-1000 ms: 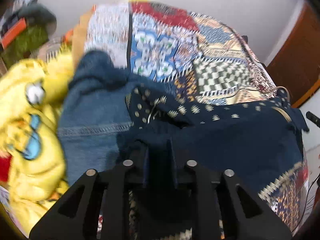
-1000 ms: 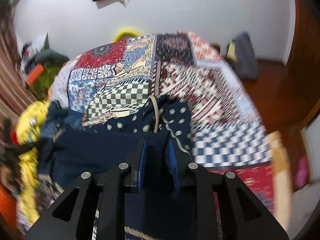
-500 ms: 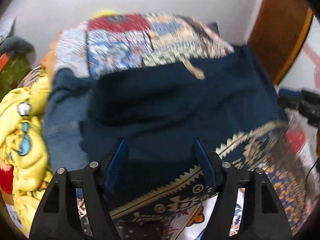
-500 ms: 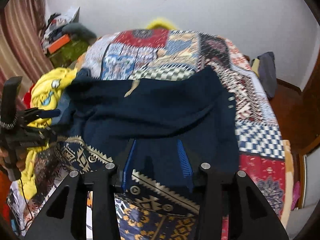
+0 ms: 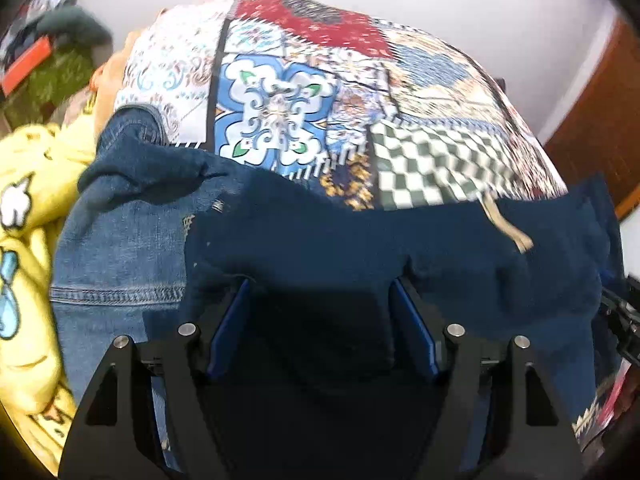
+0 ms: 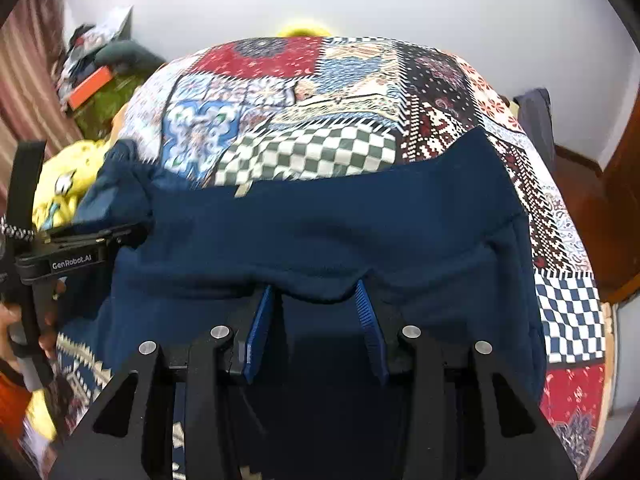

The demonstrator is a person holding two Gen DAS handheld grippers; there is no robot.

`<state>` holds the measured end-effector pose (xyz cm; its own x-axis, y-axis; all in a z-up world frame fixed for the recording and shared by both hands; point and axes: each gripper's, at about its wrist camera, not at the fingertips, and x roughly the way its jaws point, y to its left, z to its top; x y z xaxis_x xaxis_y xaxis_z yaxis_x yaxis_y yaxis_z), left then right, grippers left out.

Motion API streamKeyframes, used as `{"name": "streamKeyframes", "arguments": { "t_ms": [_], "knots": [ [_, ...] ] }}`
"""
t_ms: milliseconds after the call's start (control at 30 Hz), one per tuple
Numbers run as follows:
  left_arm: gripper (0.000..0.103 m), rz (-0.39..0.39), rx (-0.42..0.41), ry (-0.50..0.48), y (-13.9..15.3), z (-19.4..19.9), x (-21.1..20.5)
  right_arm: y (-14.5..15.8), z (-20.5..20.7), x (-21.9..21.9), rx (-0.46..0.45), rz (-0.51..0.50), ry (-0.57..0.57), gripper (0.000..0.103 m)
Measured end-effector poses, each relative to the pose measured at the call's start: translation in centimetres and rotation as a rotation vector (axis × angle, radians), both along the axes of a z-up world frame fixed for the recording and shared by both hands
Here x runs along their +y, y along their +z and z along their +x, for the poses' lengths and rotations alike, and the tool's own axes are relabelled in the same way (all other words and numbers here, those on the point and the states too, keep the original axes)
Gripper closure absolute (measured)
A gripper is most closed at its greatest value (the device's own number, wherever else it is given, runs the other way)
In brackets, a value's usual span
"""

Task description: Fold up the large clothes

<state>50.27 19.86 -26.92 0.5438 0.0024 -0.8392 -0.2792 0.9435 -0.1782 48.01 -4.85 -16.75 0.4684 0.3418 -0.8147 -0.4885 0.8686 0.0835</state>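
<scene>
Patchwork bedspread (image 6: 304, 148) under navy garment (image 6: 320, 232); left gripper (image 5: 320, 288), right gripper (image 6: 316, 292) spread, garment draped over fingertips.

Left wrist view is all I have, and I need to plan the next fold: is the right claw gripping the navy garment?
Observer: No. The right claw is open, fingers spread, with the navy garment bunched over their tips.
Operator: Where does the garment's right edge end?
Observer: On the patchwork quilt, short of the bed's side.
Operator: Anything beyond it?
Observer: A grey cloth sits past the bed's far right corner.
</scene>
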Motion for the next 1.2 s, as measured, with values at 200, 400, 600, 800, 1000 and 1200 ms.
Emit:
{"name": "streamKeyframes", "arguments": {
  "t_ms": [200, 400, 600, 800, 1000, 1200],
  "knots": [
    [0.031, 0.176, -0.041, 0.113, 1.0, -0.2, 1.5, 1.3, -0.2, -0.3, -0.108, -0.037, -0.073, 0.064],
    [0.032, 0.216, -0.029, 0.133, 2.7, -2.4, 3.6, 3.3, -1.4, -2.0, -0.114, -0.01, -0.093, 0.064],
    [0.032, 0.107, -0.093, -0.043, 5.2, -6.3, 0.4, 4.2, -5.0, -0.6, -0.063, 0.031, 0.036, 0.064],
    [0.031, -0.017, -0.086, -0.237, 4.8, -8.2, -5.2, 2.9, -8.0, 2.5, -0.022, 0.021, 0.15, 0.064],
    [0.027, 0.059, -0.05, -0.273, 1.9, -9.5, -8.1, 0.6, -8.3, 2.4, -0.048, -0.089, 0.123, 0.04],
    [0.02, -0.012, -0.068, -0.196, 1.6, -11.3, -5.3, 0.3, -8.1, -0.7, -0.067, -0.155, 0.048, 0.033]
  ]
}}
